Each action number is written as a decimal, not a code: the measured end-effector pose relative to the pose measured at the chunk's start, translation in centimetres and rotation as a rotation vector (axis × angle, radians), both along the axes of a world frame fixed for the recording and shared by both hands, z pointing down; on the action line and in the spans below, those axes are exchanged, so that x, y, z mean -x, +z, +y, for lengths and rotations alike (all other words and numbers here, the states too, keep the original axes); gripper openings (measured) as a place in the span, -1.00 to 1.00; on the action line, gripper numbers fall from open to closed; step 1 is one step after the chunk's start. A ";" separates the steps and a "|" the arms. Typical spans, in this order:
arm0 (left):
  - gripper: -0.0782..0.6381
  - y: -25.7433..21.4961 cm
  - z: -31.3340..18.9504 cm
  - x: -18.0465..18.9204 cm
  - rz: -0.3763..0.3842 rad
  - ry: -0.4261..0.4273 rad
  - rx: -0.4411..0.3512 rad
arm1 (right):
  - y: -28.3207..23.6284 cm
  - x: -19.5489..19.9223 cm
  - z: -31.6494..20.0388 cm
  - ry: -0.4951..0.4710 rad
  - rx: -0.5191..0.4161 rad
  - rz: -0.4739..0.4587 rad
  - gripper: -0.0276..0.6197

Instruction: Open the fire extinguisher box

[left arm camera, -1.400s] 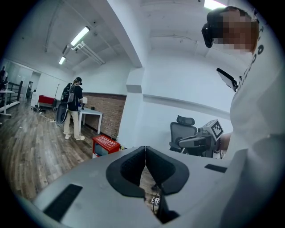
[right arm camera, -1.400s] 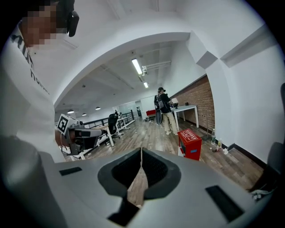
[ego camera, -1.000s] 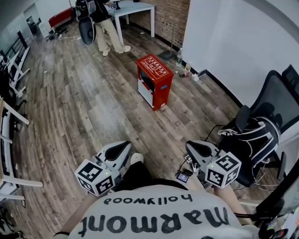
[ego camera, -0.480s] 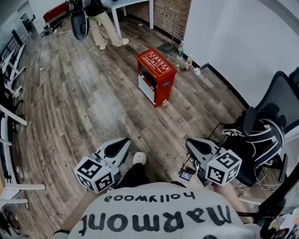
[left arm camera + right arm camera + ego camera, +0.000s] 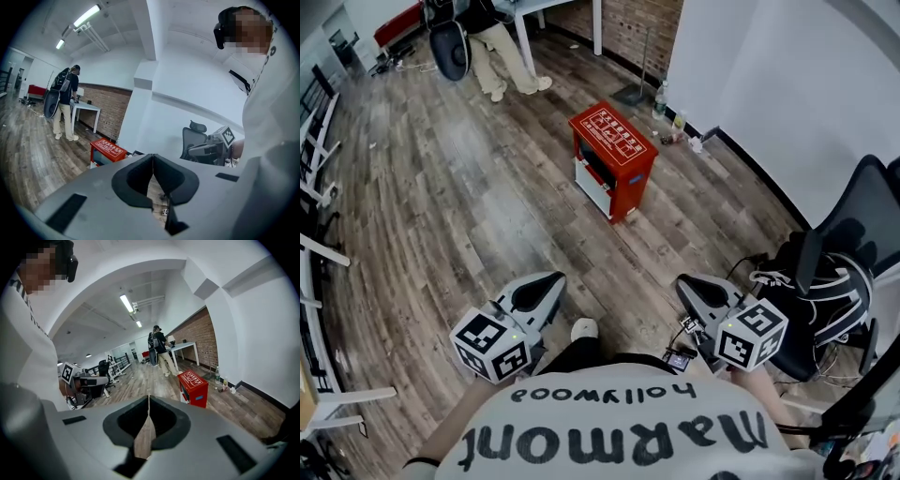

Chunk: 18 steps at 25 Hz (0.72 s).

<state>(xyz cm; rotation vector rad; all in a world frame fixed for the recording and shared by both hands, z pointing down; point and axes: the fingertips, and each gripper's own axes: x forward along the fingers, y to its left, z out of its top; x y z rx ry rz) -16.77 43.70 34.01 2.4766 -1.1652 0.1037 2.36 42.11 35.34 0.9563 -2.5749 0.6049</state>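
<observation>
The red fire extinguisher box (image 5: pixel 613 159) stands on the wood floor near the white wall, its white-framed front turned left and its lid printed with white text. It also shows in the left gripper view as a red fire extinguisher box (image 5: pixel 107 152) and in the right gripper view as a red fire extinguisher box (image 5: pixel 193 387). My left gripper (image 5: pixel 553 278) and right gripper (image 5: pixel 685 282) are held low by my body, well short of the box. Both are shut with nothing between their jaws.
A black office chair (image 5: pixel 834 272) with a bag on it stands close at my right. A person (image 5: pixel 492 37) with a large dark bag stands by a white table (image 5: pixel 553 14) beyond the box. Bottles (image 5: pixel 670 117) line the wall's foot. Racks (image 5: pixel 314 187) run along the left.
The view has crept forward and the box now lies slightly nearer in the frame. Both grippers stay shut and keep their place by my body.
</observation>
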 end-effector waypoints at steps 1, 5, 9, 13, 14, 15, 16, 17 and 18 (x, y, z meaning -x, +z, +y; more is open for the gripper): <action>-0.76 0.0 -0.7 0.2 -0.003 0.009 -0.002 | 0.0 0.2 -0.7 0.013 0.006 -0.006 -0.88; -0.76 -0.4 -4.0 2.1 -0.003 0.021 -0.003 | -0.4 1.9 -3.8 0.046 0.019 -0.034 -0.88; -0.76 -1.0 -7.1 4.0 -0.002 0.046 -0.004 | -1.3 4.4 -7.1 0.042 -0.003 -0.019 -0.88; -0.76 -0.9 -9.7 5.2 -0.002 0.090 -0.001 | -1.9 6.9 -9.7 0.045 -0.023 -0.020 -0.88; -0.76 -0.9 -10.2 5.4 -0.001 0.101 -0.003 | -1.9 7.3 -10.1 0.046 -0.026 -0.016 -0.88; -0.76 -0.9 -10.8 5.7 -0.002 0.112 -0.006 | -1.9 7.7 -10.5 0.048 -0.029 -0.011 -0.88; -0.76 -1.0 -11.4 5.9 -0.002 0.119 -0.010 | -1.9 8.0 -10.9 0.051 -0.033 -0.004 -0.88; -0.76 -1.0 -12.0 6.1 -0.001 0.125 -0.015 | -1.8 8.2 -11.3 0.055 -0.036 0.002 -0.88; -0.76 -1.1 -12.5 6.2 0.002 0.130 -0.019 | -1.8 8.3 -11.7 0.062 -0.037 0.005 -0.88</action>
